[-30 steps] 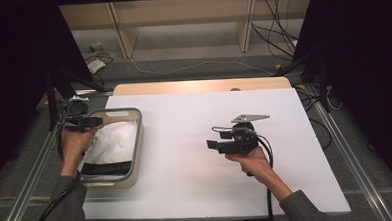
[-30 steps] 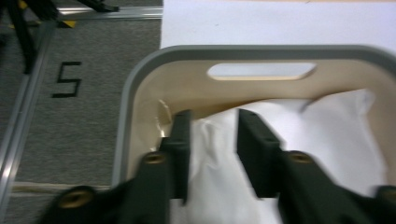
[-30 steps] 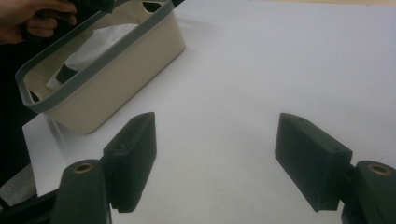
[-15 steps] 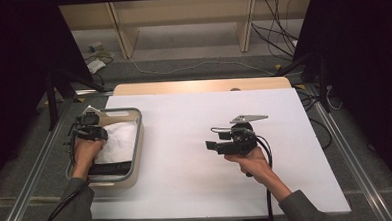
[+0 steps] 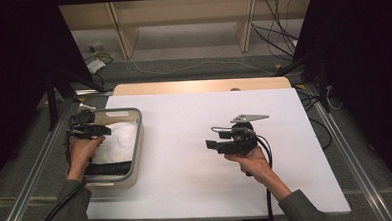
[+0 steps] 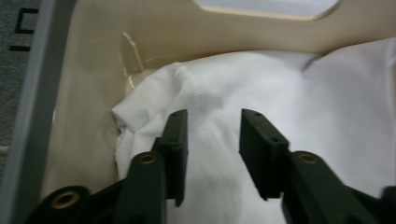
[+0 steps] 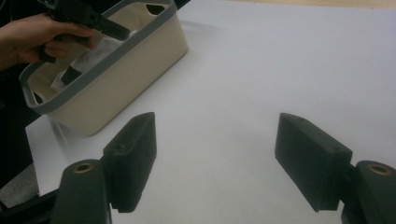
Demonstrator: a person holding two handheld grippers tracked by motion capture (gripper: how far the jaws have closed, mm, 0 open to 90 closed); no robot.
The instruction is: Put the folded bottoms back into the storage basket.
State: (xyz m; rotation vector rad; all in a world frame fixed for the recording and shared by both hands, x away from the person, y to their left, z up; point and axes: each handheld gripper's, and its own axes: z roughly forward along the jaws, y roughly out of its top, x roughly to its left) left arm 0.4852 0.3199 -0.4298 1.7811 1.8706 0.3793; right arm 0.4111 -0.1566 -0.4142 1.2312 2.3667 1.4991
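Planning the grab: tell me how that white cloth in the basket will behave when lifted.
The white cloth looks soft and creased, so it will likely droop. Its stitched hem may give a firmer pinch. Bunched against the basket wall, it may drag.

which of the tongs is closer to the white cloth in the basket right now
Left. The left tongs hang just over the white cloth inside the basket, jaws apart around a fold. The right tongs hover above the table, well off to the basket's right.
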